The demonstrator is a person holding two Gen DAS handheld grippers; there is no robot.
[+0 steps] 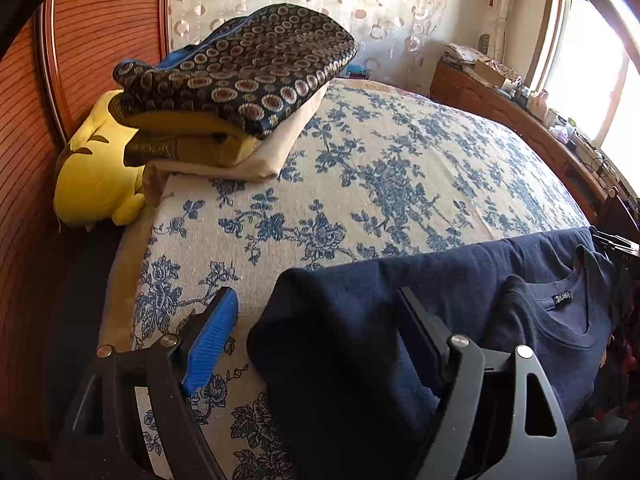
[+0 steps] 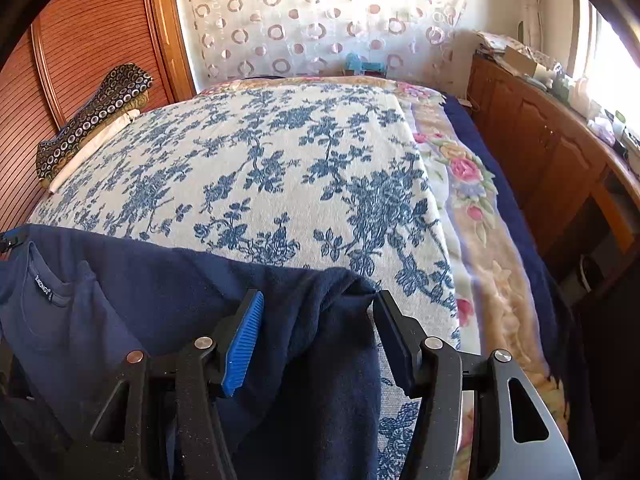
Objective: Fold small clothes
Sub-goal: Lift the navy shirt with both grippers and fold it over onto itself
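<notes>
Navy T-shirt [image 1: 540, 280] spread across floral bedcover [image 1: 400, 152].
Left gripper [image 1: 320, 324] spread; right gripper [image 2: 318, 320] opening, shirt shoulder between, unpinched.

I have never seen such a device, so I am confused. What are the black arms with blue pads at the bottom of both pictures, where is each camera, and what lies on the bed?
They are two hand-held grippers, one in each of a person's hands. Each picture comes from a camera on one gripper, looking along its fingers. The first shows the left gripper, the second the right gripper. A navy shirt lies on the flowered bedspread. A shirt edge sits between each gripper's jaws, but neither clamps it; the right jaws are opening. Folded blankets and a yellow plush toy sit by the headboard.
</notes>
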